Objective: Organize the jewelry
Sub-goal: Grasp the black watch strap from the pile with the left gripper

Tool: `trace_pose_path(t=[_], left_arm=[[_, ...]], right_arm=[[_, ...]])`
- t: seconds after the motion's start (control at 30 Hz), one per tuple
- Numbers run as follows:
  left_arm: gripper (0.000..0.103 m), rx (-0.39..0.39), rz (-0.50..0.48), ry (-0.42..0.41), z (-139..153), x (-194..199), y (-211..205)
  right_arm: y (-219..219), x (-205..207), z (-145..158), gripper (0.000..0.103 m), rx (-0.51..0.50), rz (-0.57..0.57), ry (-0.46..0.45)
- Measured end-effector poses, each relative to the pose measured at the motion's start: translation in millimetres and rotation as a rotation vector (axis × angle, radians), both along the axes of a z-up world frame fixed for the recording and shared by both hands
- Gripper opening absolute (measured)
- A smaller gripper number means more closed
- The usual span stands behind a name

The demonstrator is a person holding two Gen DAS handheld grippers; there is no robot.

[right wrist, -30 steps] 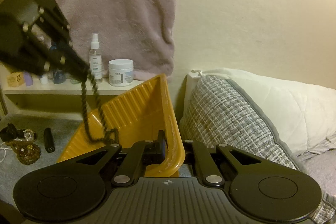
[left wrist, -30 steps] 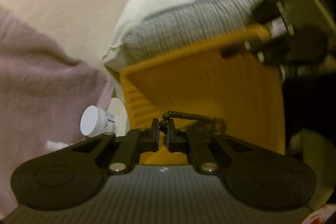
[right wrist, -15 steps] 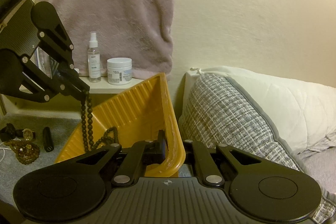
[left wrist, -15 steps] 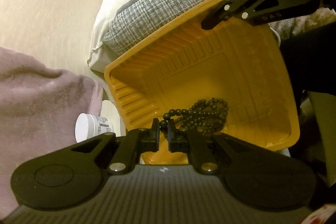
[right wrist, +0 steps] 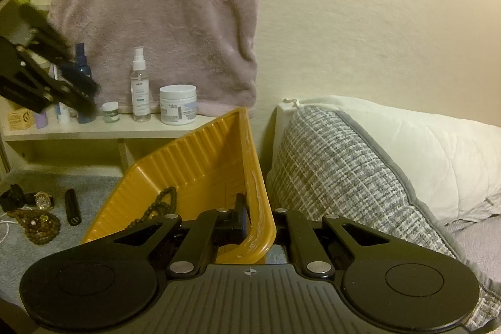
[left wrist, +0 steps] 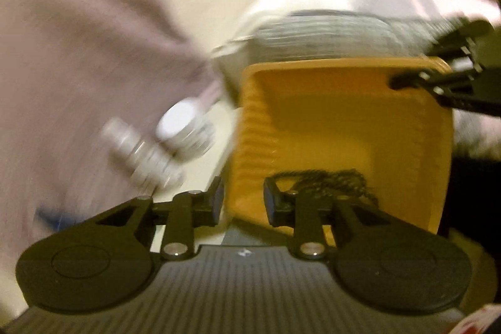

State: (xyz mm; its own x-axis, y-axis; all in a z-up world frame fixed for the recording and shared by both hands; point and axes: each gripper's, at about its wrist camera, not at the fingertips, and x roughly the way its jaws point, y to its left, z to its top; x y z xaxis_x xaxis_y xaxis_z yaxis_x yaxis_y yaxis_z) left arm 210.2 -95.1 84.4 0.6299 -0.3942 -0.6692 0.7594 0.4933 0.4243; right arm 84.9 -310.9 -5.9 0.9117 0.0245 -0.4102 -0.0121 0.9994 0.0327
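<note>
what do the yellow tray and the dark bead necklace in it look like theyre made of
The yellow tray looks like thin moulded plastic: ribbed walls, a rolled rim and a dull sheen. The dark bead necklace lying in it is a strand of small round matte beads, possibly wood or stone; the look leaves that open.

The left claw (left wrist: pixel 242 201) lets go of the black bead necklace (right wrist: pixel 156 207), which now lies in the yellow tray (right wrist: pixel 200 158); its jaws are opening as it swings away.

Dim warm indoor light; heavy motion blur in left view; fisheye-bent edges
</note>
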Motion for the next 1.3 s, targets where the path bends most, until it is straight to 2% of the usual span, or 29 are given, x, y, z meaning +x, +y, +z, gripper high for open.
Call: trace_pose_path(t=[0.13,0.33,0.53,0.73,0.9,1.03,1.2,1.3], left_arm=[[0.026,-0.102,0.204,0.013,-1.6,-10.2,50.1],[0.027,-0.202,0.498,0.058,-27.2,-27.5,131.1],[0.027,-0.252,0.684,0.082,-71.8,-54.2,180.4],[0.027,-0.282,0.782,0.041,-105.5,-73.1,190.1],[0.027,-0.312,0.787,0.025,-118.7,-70.3,191.1],[0.036,-0.351,0.787,0.026,-122.0,-57.8,190.7],[0.037,-0.386,0.808,0.049,-126.8,-36.0,185.8],[0.037,-0.369,0.826,0.071,-134.4,-22.6,180.6]], right_arm=[[0.0,-0.5,-0.7,0.006,-0.001,-0.003,0.001],[-0.4,-0.5,-0.4,0.006,-0.002,-0.002,0.001],[-1.3,-0.4,-1.8,0.005,-0.009,-0.004,0.006],[-2.6,-0.8,-3.7,0.005,-0.012,-0.01,0.016],[-2.2,-0.6,-4.2,0.005,-0.016,-0.013,0.018],[-2.1,-0.5,-3.9,0.005,-0.018,-0.014,0.018],[-2.6,0.5,-5.0,0.005,-0.021,-0.018,0.022],[-4.0,2.1,-6.5,0.005,-0.024,-0.02,0.028]])
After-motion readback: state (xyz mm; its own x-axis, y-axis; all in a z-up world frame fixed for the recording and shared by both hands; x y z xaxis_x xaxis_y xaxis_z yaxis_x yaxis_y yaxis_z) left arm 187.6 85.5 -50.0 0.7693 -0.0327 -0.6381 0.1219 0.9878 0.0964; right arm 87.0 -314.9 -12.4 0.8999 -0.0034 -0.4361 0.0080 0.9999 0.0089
